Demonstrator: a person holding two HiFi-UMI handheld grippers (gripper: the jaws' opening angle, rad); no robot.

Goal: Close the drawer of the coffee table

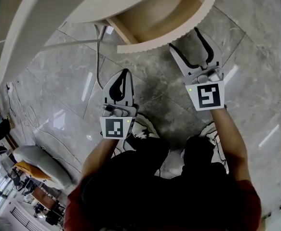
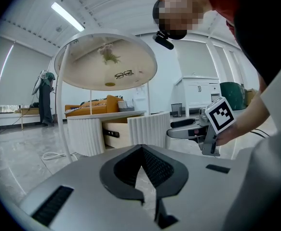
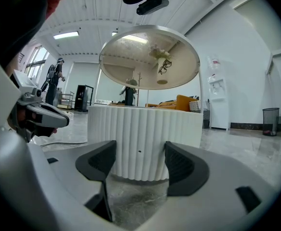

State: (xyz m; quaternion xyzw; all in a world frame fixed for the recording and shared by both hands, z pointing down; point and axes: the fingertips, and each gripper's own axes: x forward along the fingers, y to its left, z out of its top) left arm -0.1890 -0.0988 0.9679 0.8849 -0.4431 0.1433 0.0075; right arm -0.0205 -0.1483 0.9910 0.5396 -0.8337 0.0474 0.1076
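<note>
The left gripper (image 1: 125, 77) is closest to the person. Its jaws are shut tight with nothing in them. It hangs over the floor (image 1: 73, 81), away from the drawer.

The right gripper (image 1: 184, 41) is held farther out. Its jaws are wide apart and hold nothing. It points right at the drawer (image 1: 152, 18), and its tips are just beside the front (image 3: 145, 138). They do not seem to touch it, as a bit of floor shows in between.

The drawer sticks out of the table (image 1: 20, 28), so the job is not done. I think it has only just begun. What is left is to push the front in until it lines up with the table's side.

The drawer is pale wood inside, and the part I can see is empty. Its front is white and curved, with little up-and-down ridges and one small dark dot. Behind it, the table has a round top on thin legs.
</note>
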